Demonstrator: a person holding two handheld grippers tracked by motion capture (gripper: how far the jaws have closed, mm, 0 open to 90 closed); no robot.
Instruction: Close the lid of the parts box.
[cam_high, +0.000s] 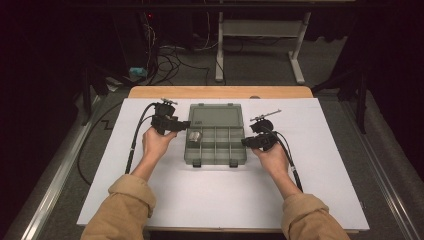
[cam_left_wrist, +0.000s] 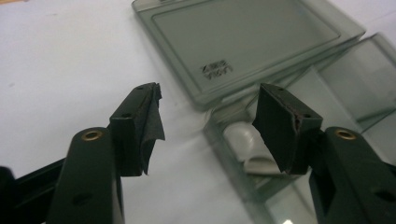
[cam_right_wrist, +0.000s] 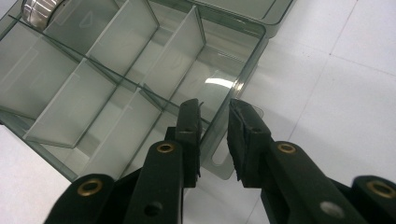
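Open organiser box (cam_high: 215, 140), lid (cam_high: 216, 116) hinged away; left tongs (cam_left_wrist: 208, 119) wide; right tongs (cam_right_wrist: 215, 122) narrow

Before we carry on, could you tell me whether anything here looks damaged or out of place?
Yes: in the left gripper view, the pad on one jaw of the left tool is torn, its lining peeling off in a loose flap. The organiser box lies open and square.

Overhead light brightening white table (cam_high: 220, 200); surroundings falling into darkness at frame edges. Glare glinting on organizer box (cam_right_wrist: 224, 83) floor, centre frame. Close jaws blurring softly at bottom.
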